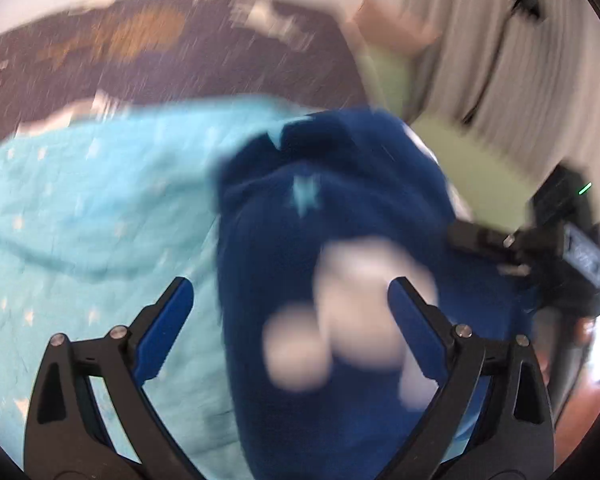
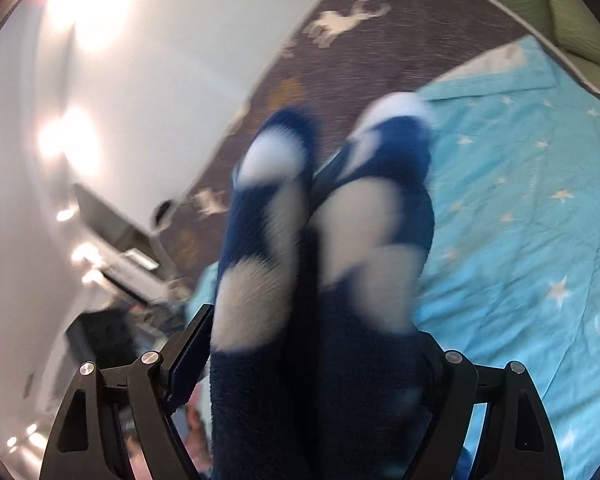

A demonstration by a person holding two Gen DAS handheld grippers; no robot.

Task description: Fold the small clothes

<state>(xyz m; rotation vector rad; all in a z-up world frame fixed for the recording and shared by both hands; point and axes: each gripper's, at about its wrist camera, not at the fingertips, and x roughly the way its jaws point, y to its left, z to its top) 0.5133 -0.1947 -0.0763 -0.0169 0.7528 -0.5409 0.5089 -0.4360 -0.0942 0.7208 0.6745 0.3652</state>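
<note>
**Fleece socks mid-air over the bed**

Left gripper: jaws wide apart, blue pads on black arms, nothing clamped btwn them. A dark-blue fleece garment hangs in front of and across the gap, its white blotches blurred; can't tell if it brushes the right pad. One pale star mark shows on the blue pile.

Right gripper: jaws narrowed onto a pair of fuzzy socks, navy w/ soft white patches and a white toe. Left pad presses the socks' side; right pad is mostly hidden behind the fleece. The socks stick out past the jaws, two lobes side by side, held up above the bed (heavy motion blur, so edges are vague). From the left wrist view the right gripper shows as a black body w/ a small green light, touching the right edge of the blue garment; a label on it is too blurred to read.

Below: a light-blue quilt, quilted cotton look, creased, printed w/ small white stars. Beyond it a dark grey-brown blanket w/ white deer shapes and orange-brown motifs. Pale green bedding at the edge, ribbed white curtain behind. No legible writing anywhere.
</note>
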